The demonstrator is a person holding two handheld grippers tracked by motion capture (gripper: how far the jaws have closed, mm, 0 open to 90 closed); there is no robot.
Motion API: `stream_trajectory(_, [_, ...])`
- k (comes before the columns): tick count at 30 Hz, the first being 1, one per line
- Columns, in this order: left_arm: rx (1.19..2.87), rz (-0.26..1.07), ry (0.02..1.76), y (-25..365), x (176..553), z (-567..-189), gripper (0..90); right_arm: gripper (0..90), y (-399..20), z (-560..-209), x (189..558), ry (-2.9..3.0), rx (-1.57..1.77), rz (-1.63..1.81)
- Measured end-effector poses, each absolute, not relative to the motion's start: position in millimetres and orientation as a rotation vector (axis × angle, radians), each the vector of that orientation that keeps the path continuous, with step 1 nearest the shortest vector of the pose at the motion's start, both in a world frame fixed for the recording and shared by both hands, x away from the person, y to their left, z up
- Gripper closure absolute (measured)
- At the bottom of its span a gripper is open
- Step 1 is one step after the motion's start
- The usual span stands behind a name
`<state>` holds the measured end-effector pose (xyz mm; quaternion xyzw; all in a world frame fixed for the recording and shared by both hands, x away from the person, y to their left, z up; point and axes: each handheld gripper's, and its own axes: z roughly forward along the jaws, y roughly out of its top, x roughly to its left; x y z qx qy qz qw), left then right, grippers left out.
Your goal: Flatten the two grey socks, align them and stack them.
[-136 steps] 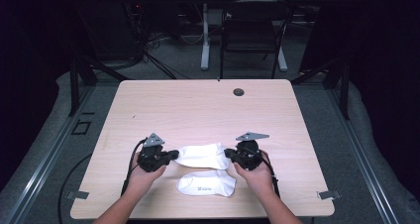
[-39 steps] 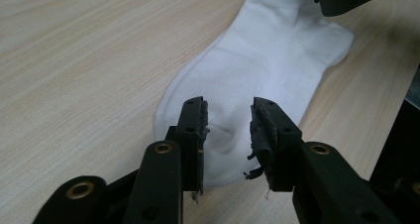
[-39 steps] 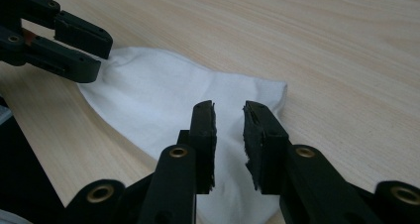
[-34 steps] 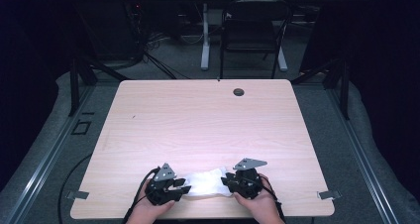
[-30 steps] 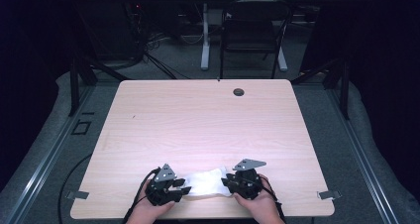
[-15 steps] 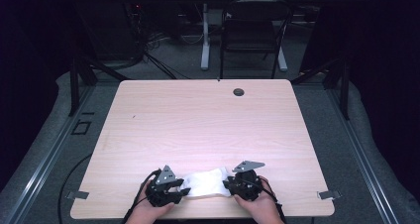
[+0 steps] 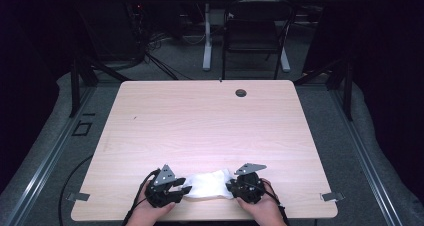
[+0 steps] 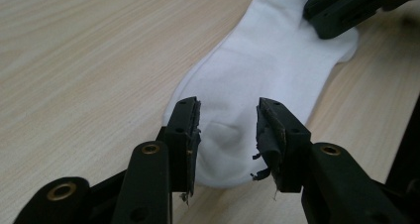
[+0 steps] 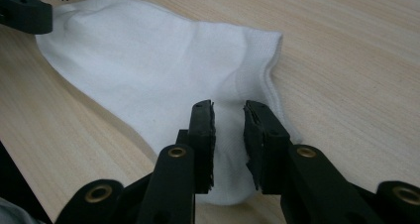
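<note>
A white sock (image 7: pixel 207 183) lies flat near the table's front edge, and whether a second sock lies under it I cannot tell. My left gripper (image 7: pixel 182 191) is at its left end. In the left gripper view the sock's rounded toe (image 8: pixel 267 70) runs under my left gripper (image 8: pixel 228 130); the jaws have just been closing, with a small bump of fabric between the pads and clear gaps on both sides. My right gripper (image 7: pixel 231 187) is at the cuff end. In the right gripper view my right gripper (image 9: pixel 229 130) stands narrowly open over the sock (image 9: pixel 148 60).
The light wooden table (image 7: pixel 200 121) has a dark round grommet (image 7: pixel 241 92) at its far edge. A black chair (image 7: pixel 255 36) and table legs stand beyond. The table's front edge runs just below both hands.
Since the oldest frame, both grippers and the far sock have come toward the front edge, where one white shape now lies. In the last second the hands barely shifted.
</note>
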<state>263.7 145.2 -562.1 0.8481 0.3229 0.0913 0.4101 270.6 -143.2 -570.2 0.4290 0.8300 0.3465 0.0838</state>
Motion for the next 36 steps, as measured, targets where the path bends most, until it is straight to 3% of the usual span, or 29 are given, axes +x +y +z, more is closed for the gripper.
stream_trajectory(7, [2.211, 0.224, 0.783, 137.1, 261.3, -573.6, 59.2, 74.4, -142.8, -570.2, 270.6, 2.476, 1.281, 1.030])
stream_trajectory(36, [2.172, 0.305, 0.843, 141.9, 286.6, -580.3, 62.6, 73.4, -137.5, -574.5, 283.0, 2.400, 1.358, 1.089])
